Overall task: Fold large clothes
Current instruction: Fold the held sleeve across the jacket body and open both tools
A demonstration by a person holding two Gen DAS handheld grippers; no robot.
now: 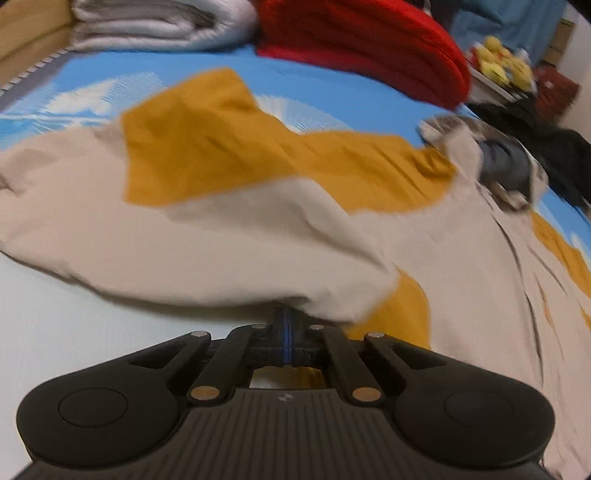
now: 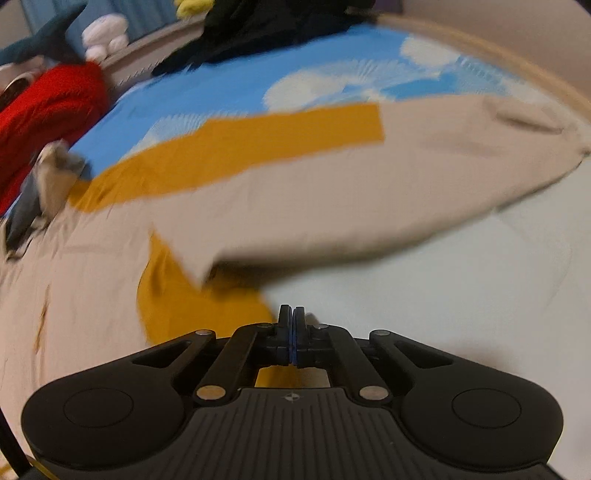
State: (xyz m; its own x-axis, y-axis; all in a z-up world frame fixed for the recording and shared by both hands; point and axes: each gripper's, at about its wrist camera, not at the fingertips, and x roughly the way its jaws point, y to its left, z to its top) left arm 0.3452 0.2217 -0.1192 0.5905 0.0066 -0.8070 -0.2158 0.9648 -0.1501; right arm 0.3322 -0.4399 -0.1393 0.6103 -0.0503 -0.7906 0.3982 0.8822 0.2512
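Note:
A large beige and mustard garment (image 1: 229,236) lies spread over a bed sheet (image 1: 314,88) printed with blue sky and white clouds. In the left wrist view my left gripper (image 1: 287,313) is shut, and its tips vanish under the near edge of a raised beige flap that comes to a point there. The same garment (image 2: 332,192) fills the right wrist view, its flap lifted with a shadow beneath it. My right gripper (image 2: 291,314) is shut at the edge of a mustard panel (image 2: 192,310). No cloth shows between its pads.
Red knit fabric (image 1: 369,40), folded white bedding (image 1: 155,26) and dark clothes (image 1: 546,147) lie along the far side, with yellow plush toys (image 1: 502,62) behind. A blurred grey object (image 1: 506,166) sits on the garment between the grippers. A wooden bed frame (image 2: 480,44) curves round the sheet.

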